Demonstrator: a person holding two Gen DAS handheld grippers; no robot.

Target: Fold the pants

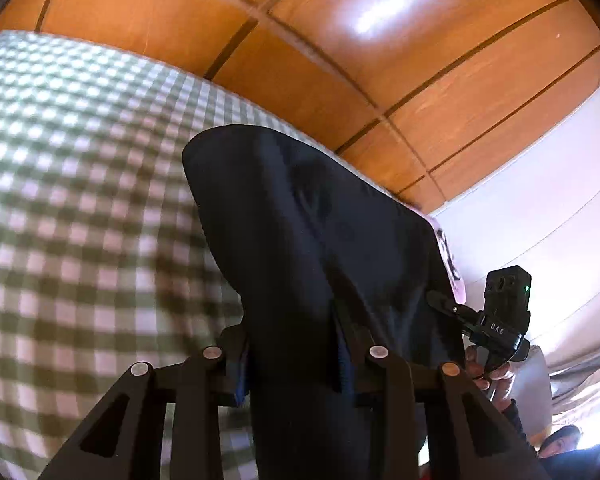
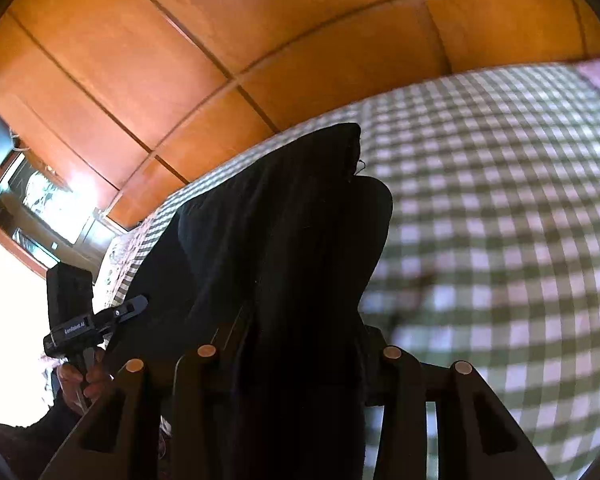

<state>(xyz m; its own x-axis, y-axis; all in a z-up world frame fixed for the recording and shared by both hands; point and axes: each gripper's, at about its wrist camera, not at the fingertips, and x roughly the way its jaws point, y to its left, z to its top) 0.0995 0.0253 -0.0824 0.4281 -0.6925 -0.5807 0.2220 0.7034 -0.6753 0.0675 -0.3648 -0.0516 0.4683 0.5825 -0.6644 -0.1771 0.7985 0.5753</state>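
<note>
- Between the two grippers, the dark pants (image 1: 312, 240) hung up in the air, above the bed with the green and white checked sheet (image 1: 80, 200).
- The cloth draped away from both cameras in soft folds, and its far end reached toward the edge of the bed near the shiny wooden wall panels (image 1: 340, 60).
- The left gripper (image 1: 296, 364) was pinched tight on one part of the pants, with dark cloth squeezed between its jaws.
- The right gripper (image 2: 296, 360) was pinched tight on the pants too, so both held the same piece of clothing.
- From the left camera, the right gripper could be seen just beside the pants with a hand (image 1: 488, 372) under it.
- I think this was the lift-and-carry part of a fold.
- To do it well, both grippers should keep level, so the cloth hangs even.
- They should stay the same way apart, so the edge stays flat and does not sag.
- They should lower the pants slowly onto the sheet and let the far end touch first.
- If one grip slips, the fold would go crooked.
</note>
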